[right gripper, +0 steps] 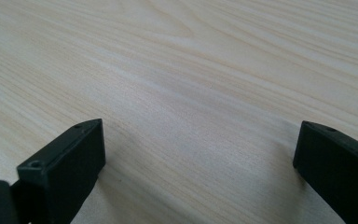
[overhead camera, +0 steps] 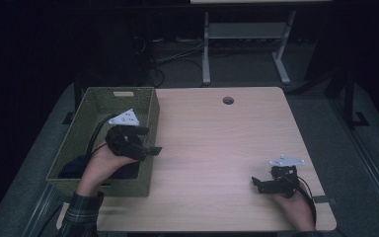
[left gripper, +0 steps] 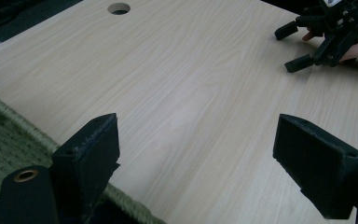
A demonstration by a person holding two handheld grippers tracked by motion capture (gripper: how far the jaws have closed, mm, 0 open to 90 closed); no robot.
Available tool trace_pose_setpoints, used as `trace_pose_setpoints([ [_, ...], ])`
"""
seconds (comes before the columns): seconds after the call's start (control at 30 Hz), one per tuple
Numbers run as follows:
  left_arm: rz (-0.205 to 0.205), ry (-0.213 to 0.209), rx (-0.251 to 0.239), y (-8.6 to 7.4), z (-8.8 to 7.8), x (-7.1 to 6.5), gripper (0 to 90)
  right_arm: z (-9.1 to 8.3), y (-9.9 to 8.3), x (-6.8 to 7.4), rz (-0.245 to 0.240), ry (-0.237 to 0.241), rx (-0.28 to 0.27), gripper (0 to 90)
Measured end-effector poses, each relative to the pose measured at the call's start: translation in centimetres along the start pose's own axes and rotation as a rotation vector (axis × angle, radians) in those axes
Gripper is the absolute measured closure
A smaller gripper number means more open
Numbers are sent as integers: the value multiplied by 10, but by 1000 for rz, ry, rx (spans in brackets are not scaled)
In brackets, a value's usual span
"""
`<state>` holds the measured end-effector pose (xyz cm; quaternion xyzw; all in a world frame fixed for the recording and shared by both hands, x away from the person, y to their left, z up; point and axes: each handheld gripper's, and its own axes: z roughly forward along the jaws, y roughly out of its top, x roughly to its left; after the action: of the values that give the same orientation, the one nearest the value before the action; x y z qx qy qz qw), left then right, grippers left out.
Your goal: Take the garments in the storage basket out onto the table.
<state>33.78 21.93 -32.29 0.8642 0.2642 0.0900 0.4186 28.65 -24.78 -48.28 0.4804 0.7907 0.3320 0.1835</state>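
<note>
The woven green basket (overhead camera: 91,106) is sitting at the table's (overhead camera: 217,148) left edge, with a dark item (overhead camera: 71,168), too dim to identify, lying inside at its near end. The basket is probably light and fairly stiff, so its rim or handle slot (overhead camera: 123,94) is offering the best hold. The left gripper (overhead camera: 148,140) is hovering above the basket's right wall and the right gripper (overhead camera: 255,183) is waiting low over the table's near right corner, the 2 jaws of each standing apart and empty.

Dark contents of the green basket (overhead camera: 96,106) too dim to identify and partly covered by the left hand (overhead camera: 103,163), basket cropped to a rim strip in the left gripper view, right forearm cut off at the bottom edge
</note>
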Motion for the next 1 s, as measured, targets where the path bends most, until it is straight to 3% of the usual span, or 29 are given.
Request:
trace_pose_setpoints([
  [1.0,-72,121,8,-27,-48,33,142,0,0,0,-2,0,-1,19],
])
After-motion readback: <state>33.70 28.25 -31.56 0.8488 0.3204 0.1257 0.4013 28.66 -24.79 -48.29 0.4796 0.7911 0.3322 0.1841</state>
